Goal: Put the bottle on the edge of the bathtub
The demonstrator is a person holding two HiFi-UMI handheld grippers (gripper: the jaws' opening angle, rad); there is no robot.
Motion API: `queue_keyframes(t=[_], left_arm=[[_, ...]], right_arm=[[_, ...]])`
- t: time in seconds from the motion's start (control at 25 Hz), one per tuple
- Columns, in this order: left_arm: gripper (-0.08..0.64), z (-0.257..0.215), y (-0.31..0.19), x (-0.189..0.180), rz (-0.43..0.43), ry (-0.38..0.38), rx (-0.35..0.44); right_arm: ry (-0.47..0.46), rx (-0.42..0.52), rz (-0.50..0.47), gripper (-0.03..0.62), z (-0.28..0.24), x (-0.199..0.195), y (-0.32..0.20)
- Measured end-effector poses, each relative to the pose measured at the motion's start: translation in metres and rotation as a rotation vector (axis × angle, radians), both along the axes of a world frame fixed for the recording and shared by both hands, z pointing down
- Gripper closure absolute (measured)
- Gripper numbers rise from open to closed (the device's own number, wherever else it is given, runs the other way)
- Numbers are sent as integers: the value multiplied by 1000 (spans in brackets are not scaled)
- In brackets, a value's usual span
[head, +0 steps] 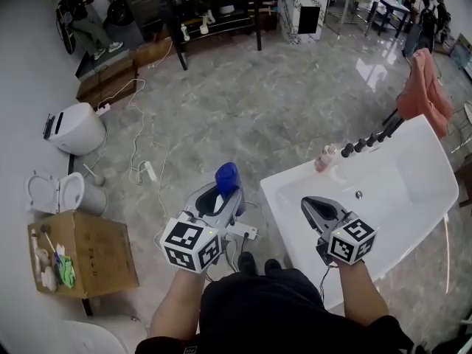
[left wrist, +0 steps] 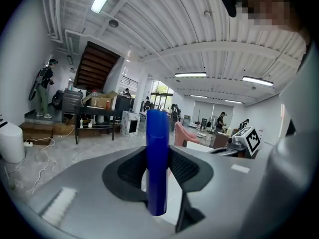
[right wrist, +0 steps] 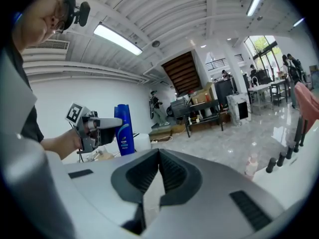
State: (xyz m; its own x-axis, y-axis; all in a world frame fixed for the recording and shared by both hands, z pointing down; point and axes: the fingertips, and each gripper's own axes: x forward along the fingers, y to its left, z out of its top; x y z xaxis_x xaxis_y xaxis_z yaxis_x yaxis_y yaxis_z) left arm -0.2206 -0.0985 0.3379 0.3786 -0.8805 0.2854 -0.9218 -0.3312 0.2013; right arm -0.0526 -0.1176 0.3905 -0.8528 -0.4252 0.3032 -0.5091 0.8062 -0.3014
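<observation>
A tall blue bottle (head: 227,178) stands upright between the jaws of my left gripper (head: 221,195), which is shut on it; it is held in the air over the floor, left of the white bathtub (head: 295,185). In the left gripper view the blue bottle (left wrist: 157,163) fills the gap between the jaws of the left gripper (left wrist: 157,152). My right gripper (head: 314,206) hovers over the tub's near end, shut and empty. In the right gripper view the right gripper (right wrist: 158,154) has its tips touching, and the blue bottle (right wrist: 123,130) shows at the left.
A small pink bottle (head: 325,157) and black tap knobs (head: 365,143) sit on the tub's far rim. A pink towel (head: 424,87) hangs beyond. A power strip (head: 242,233) with cables lies on the floor. A cardboard box (head: 88,253), toilet (head: 60,193) and white bin (head: 76,128) stand left.
</observation>
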Motion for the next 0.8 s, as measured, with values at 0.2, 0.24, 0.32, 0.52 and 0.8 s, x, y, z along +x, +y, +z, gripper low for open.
queue_keyframes(t=[0.2, 0.24, 0.32, 0.52, 0.8], left_arm=[[413, 7, -9, 3, 84, 14, -1], [413, 10, -10, 2, 95, 15, -4], [413, 15, -17, 1, 115, 12, -17], [413, 35, -41, 15, 164, 17, -64], [413, 75, -89, 52, 225, 7, -136]], right_arm=[[-4, -6, 65, 580, 6, -20, -9], [-5, -8, 68, 580, 8, -27, -8], [7, -18, 68, 580, 14, -37, -6], [40, -64, 88, 580, 33, -28, -12], [78, -116, 128, 580, 62, 7, -44]])
